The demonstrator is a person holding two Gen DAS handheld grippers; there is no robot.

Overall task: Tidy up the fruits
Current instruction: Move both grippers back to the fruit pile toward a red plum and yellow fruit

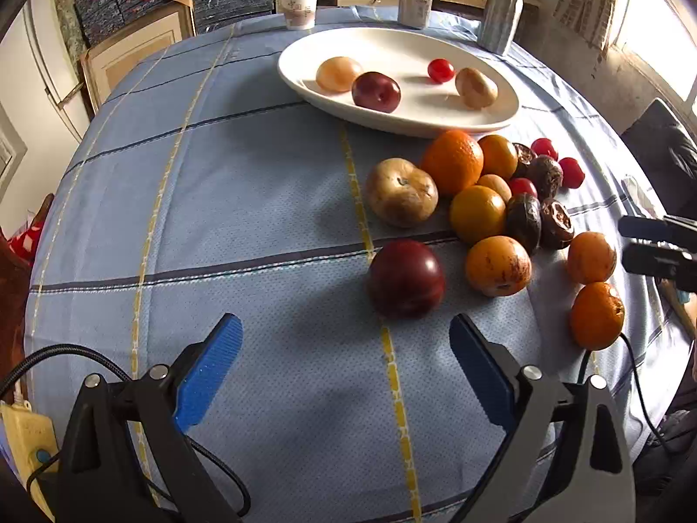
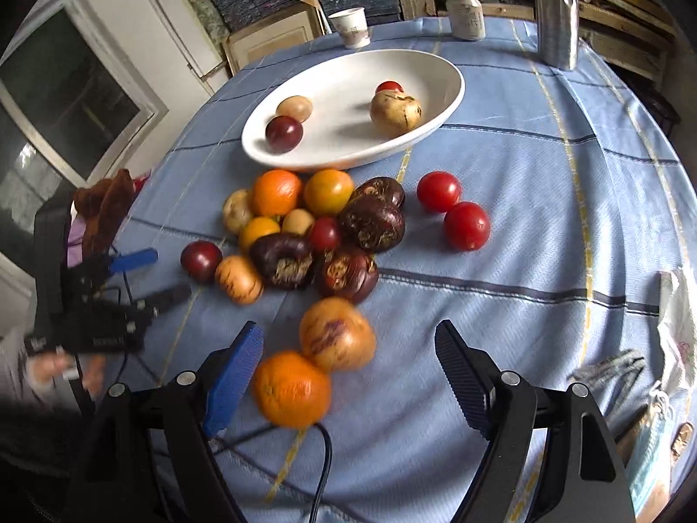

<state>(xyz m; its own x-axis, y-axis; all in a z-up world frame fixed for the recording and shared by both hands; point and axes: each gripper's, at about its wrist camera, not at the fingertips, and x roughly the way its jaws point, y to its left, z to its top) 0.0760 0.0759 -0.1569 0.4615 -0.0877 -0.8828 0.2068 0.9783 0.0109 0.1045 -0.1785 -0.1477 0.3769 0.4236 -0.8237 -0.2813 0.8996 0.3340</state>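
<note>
My right gripper (image 2: 348, 375) is wide open, empty, with the orange (image 2: 291, 388) sitting at about 11 o'clock right by the left finger, way nearer than my also-open left gripper (image 1: 346, 366), plate (image 2: 435, 65) at 12.

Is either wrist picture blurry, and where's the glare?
Right wrist view: motion blur smears the nearest orange and the spotted fruit behind it. Left wrist view: sharp, but the window at upper right is blown out, and the dark plum carries a highlight.
</note>
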